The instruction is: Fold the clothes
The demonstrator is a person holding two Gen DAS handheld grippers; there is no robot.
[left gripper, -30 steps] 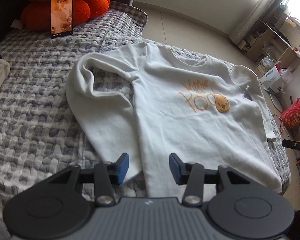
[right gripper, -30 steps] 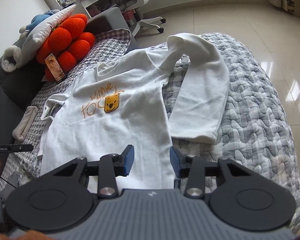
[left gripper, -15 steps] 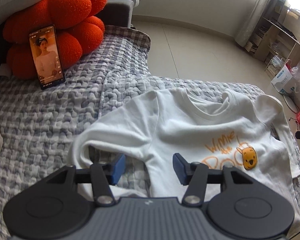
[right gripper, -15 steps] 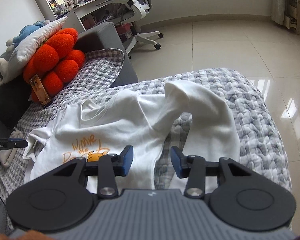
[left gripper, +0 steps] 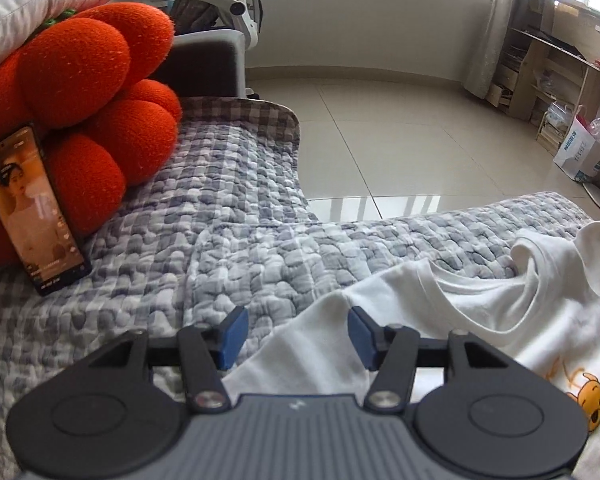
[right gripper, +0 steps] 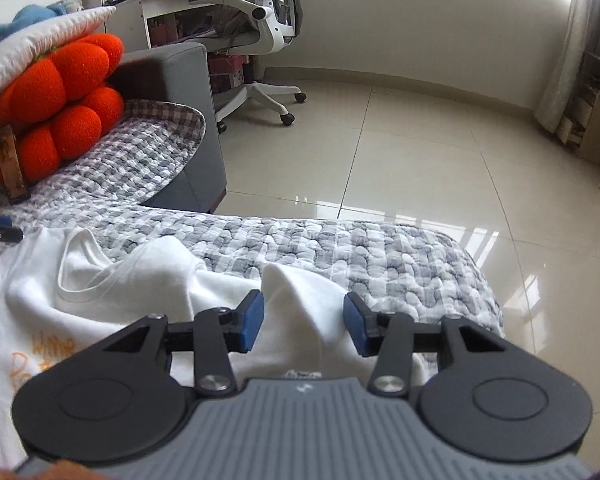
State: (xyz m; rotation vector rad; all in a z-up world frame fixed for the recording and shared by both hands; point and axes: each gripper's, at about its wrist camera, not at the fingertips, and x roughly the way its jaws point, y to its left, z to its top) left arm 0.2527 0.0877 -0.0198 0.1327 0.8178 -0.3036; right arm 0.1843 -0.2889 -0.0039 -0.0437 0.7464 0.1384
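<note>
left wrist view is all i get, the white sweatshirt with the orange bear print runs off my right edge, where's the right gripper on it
Observer: The right gripper is at the white long-sleeved sweatshirt's other shoulder. Its jaws are open, with a raised fold of sleeve between them.
Operator: any room left on that side
Observer: Some. The grey checked quilt runs on past that fold to a rounded edge, then glossy tiled floor.
Operator: anything standing on that floor
Observer: Only a white office chair's wheeled base, well back from the quilt.
</note>
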